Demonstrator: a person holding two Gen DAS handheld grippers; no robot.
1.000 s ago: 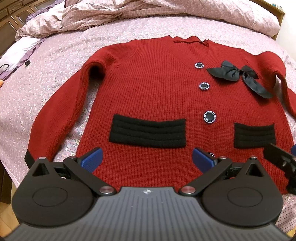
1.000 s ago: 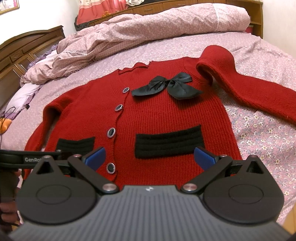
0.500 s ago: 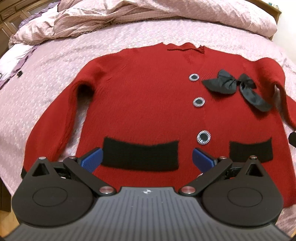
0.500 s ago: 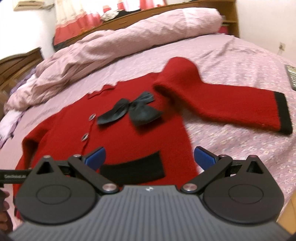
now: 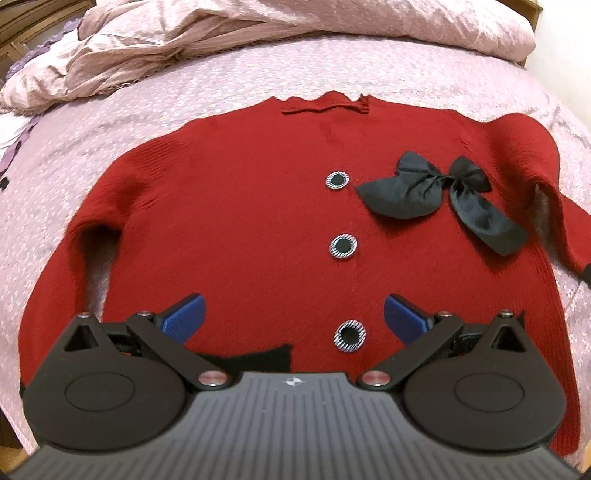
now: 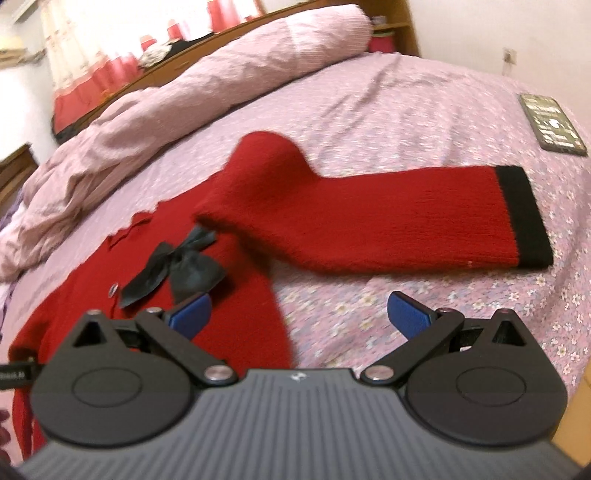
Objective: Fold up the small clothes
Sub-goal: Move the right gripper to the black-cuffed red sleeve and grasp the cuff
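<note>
A red knit cardigan (image 5: 240, 206) lies flat, front up, on the bed, with round black buttons (image 5: 343, 246), a black bow (image 5: 436, 188) and black pockets. My left gripper (image 5: 293, 317) hovers open over its lower middle, holding nothing. In the right wrist view the cardigan's sleeve (image 6: 388, 218) stretches out to the right and ends in a black cuff (image 6: 522, 216). My right gripper (image 6: 299, 314) stands open above the bedsheet just in front of that sleeve, beside the cardigan's side edge (image 6: 273, 317). The bow (image 6: 173, 267) shows at its left.
A pink floral bedsheet (image 6: 424, 110) covers the bed. A rumpled pink duvet (image 5: 221, 33) lies along the far side. A dark phone (image 6: 552, 123) rests on the sheet at far right, beyond the cuff. A wooden headboard (image 6: 391, 22) stands behind.
My left gripper has moved forward up the cardigan, from the pockets to the buttons. My right gripper has swung right, from the cardigan front to the outstretched sleeve. Both stayed open.
</note>
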